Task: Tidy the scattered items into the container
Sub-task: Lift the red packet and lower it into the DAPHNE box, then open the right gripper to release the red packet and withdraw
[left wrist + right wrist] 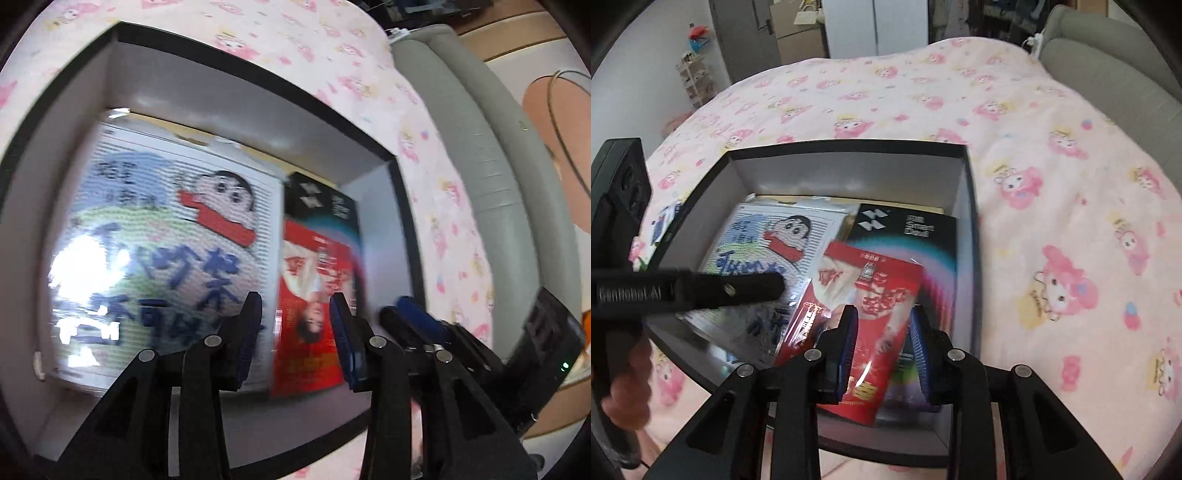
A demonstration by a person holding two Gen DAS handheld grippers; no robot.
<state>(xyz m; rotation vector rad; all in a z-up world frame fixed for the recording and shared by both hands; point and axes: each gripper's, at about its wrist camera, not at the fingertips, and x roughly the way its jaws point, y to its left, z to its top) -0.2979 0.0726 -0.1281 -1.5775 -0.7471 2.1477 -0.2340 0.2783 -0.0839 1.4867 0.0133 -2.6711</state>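
Note:
A black box [971, 236] with grey inner walls lies on the pink bed; it also shows in the left wrist view [236, 66]. Inside lie a cartoon-print packet [768, 240] [159, 236], a black booklet [908, 225] [321, 201] and a red packet [882, 295] [314, 280] on top of the booklet. My right gripper [882, 343] is open above the red packet, its jaws on either side and apart from it. My left gripper [295, 332] is open and empty over the box; it also shows at the left of the right wrist view [775, 286].
The pink cartoon-print bedspread [1052, 184] surrounds the box. A grey padded headboard [491, 147] stands at the right. A small blue-printed item [665, 221] lies on the bed left of the box. Furniture [849, 26] stands beyond the bed.

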